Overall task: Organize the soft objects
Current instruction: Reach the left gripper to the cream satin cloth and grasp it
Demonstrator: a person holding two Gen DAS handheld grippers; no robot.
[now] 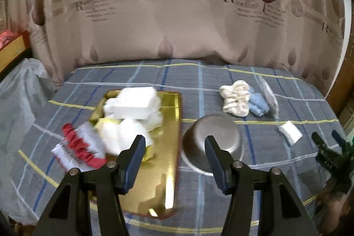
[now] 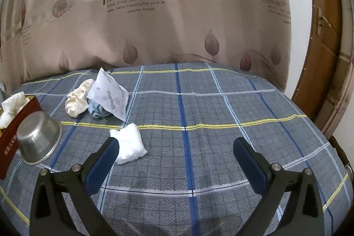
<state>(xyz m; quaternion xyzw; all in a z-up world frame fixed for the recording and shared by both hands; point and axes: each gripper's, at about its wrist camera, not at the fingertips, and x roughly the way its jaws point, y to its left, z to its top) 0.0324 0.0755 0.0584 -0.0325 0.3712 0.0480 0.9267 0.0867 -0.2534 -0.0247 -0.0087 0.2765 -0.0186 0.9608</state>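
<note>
Two black grippers over a grey plaid bedcover (image 2: 221, 103), right gripper (image 2: 176, 148) spread wide and empty beside a crumpled white tissue wad (image 2: 130, 143), left gripper (image 1: 174, 147) parted, empty, above a gold tray (image 1: 166, 147) piled with white tissues (image 1: 132, 107), upturned steel bowl (image 1: 212, 136) alongside.

On the curtain (image 2: 177, 21) we read "love" in round badges, "Romantic Feelings", and beneath it "Who has seen the wind?" and "passing through". The white packet (image 2: 110, 96) and the red box (image 2: 13, 138) carry print we cannot read.
</note>
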